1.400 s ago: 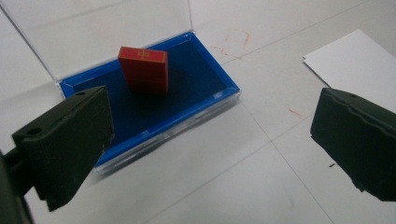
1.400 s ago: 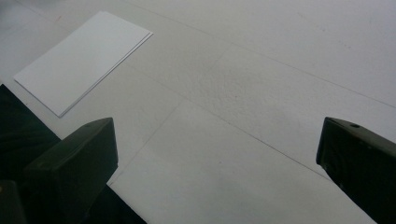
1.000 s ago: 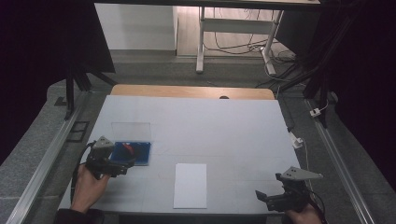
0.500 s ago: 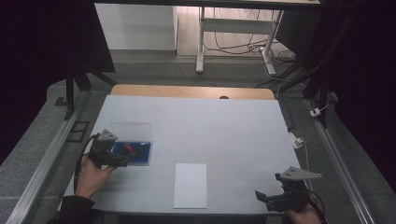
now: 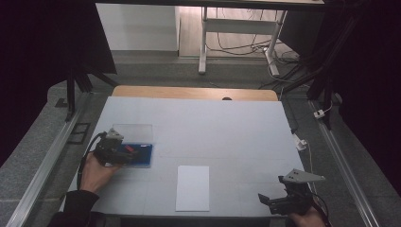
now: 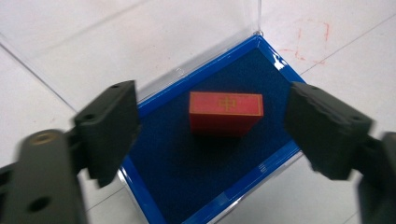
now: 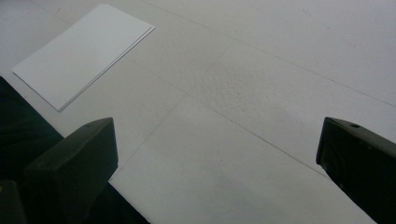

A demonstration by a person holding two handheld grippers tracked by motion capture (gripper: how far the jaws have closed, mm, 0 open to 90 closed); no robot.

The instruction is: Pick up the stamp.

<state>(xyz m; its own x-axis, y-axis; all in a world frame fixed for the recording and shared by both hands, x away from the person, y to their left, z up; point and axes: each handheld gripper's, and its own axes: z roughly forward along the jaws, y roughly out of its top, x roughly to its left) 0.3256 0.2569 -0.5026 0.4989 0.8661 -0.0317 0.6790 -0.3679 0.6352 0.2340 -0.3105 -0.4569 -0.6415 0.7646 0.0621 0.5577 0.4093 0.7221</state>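
We note the blue-lined case (image 6: 205,168), clear lid (image 6: 116,42) open, holding one red block (image 6: 226,112). Left hand-held gripper (image 6: 210,126) straddles the block, jaws just been closing, not touching. Right hand-held gripper (image 7: 215,163) gapes.

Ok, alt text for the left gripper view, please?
A small red block with a gold mark lies in a blue-lined case, its clear lid folded back on the white table. The left claw hangs over it, jaws apart on either side of the block, not touching it.
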